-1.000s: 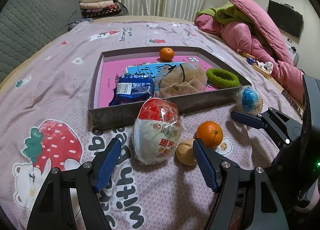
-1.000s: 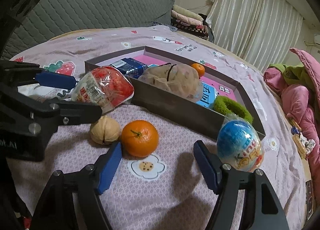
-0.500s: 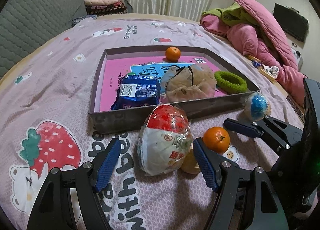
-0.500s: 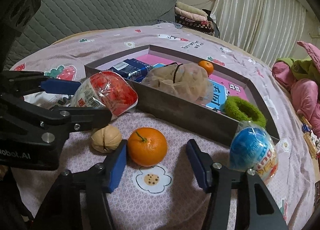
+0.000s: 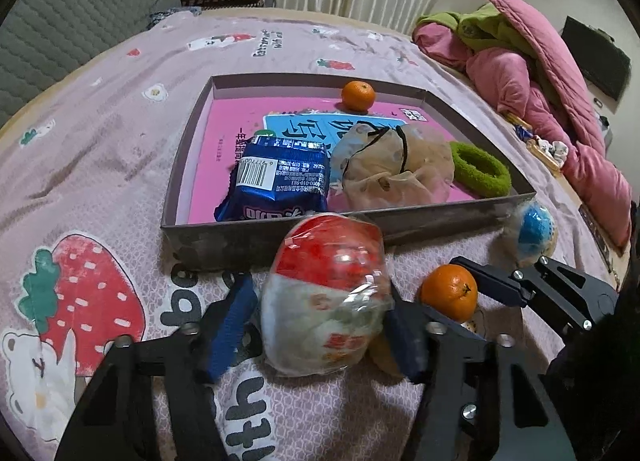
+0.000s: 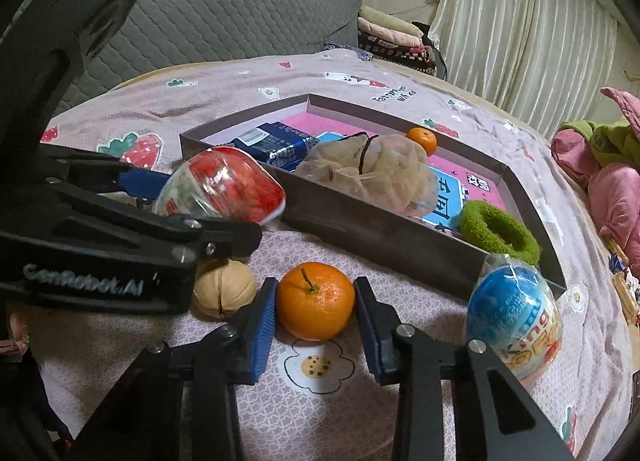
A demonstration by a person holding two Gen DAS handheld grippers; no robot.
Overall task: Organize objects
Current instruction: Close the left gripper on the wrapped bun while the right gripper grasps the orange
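A shallow grey box [image 5: 248,239] with a pink floor lies on the bed; it shows in the right wrist view [image 6: 384,233] too. In front of it lie a red-and-white wrapped snack [image 5: 326,297], an orange [image 6: 316,301], a walnut [image 6: 225,288] and a blue wrapped egg toy [image 6: 514,317]. My left gripper [image 5: 320,327] has its blue pads on both sides of the snack, closed on it. My right gripper [image 6: 316,321] is shut on the orange, pads touching both sides. The orange also shows in the left wrist view [image 5: 450,292].
Inside the box are a blue snack pack [image 5: 276,181], a beige mesh pouch [image 5: 394,171], a green ring [image 5: 480,169] and a small orange [image 5: 358,96]. Pink bedding [image 5: 560,101] is piled at the right. A grey quilted headboard [image 6: 220,13] stands behind.
Both grippers moved forward and closed: the left pads came in around the wrapped snack, the right pads closed onto the orange.
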